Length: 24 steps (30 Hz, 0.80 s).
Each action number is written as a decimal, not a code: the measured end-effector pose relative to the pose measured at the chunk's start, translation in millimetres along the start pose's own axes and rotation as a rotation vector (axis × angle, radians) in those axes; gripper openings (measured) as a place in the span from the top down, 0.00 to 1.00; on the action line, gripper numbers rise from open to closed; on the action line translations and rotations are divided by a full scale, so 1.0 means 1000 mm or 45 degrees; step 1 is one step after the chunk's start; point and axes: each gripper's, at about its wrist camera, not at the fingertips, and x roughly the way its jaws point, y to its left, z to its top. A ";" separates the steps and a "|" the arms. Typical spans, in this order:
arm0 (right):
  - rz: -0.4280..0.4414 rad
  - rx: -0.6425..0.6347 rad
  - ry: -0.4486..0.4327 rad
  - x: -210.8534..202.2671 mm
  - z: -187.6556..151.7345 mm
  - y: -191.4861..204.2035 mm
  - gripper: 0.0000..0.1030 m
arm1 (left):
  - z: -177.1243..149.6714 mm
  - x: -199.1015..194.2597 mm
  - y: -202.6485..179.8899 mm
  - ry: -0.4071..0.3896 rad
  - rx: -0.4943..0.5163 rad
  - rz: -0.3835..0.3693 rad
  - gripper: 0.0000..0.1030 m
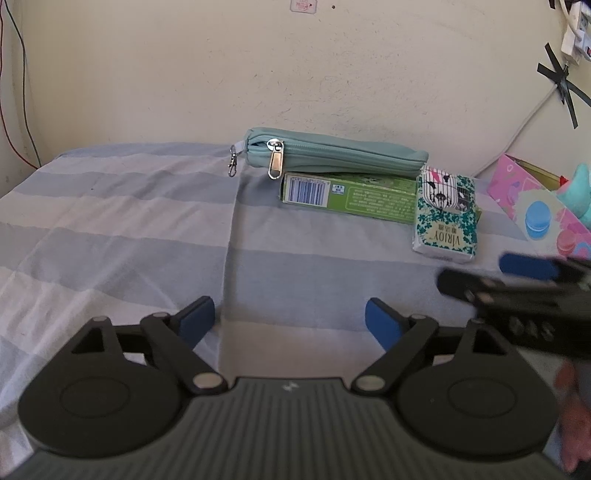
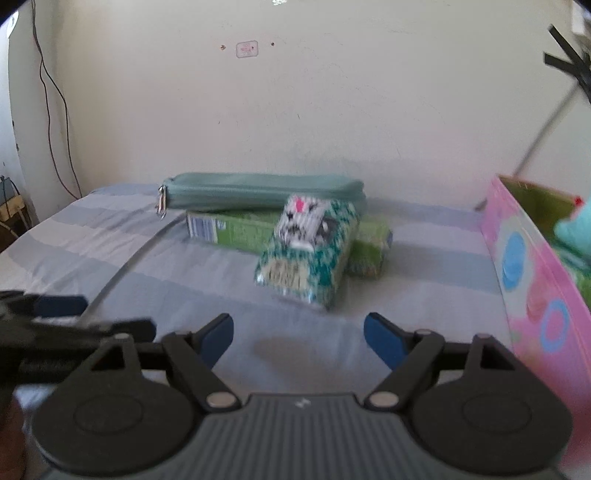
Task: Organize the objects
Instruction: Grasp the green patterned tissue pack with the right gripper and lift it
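On the striped sheet (image 1: 110,221), left view: the left gripper (image 1: 290,317) hangs open and empty, short of the pouch (image 1: 332,155), box (image 1: 369,199) and tissues (image 1: 445,221). Right view: the right gripper (image 2: 298,332), open, faces the tissues (image 2: 306,254); grasping them for the bin (image 2: 532,258) seems next.

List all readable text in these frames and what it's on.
"VIRJOY": on the tissue pack, printed upside down in the left wrist view.
Green box: barcode and fine print, too small to read.
Wall sticker: pink print, too small to read.
Right wrist view: all print blurred.
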 end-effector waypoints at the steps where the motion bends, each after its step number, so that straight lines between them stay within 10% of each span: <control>1: 0.003 0.008 0.008 0.006 0.004 0.000 0.19 | 0.000 0.000 0.000 0.001 -0.001 -0.002 0.12; 9: 0.021 0.164 0.068 0.043 0.028 -0.012 0.16 | 0.001 0.002 0.001 0.005 -0.009 -0.021 0.09; 15: -0.043 0.123 0.046 0.047 0.026 -0.006 0.49 | 0.002 0.002 0.003 0.006 -0.019 -0.032 0.08; 24: -0.021 0.069 0.045 0.020 0.010 -0.003 0.52 | 0.002 0.004 0.004 0.006 -0.029 -0.044 0.08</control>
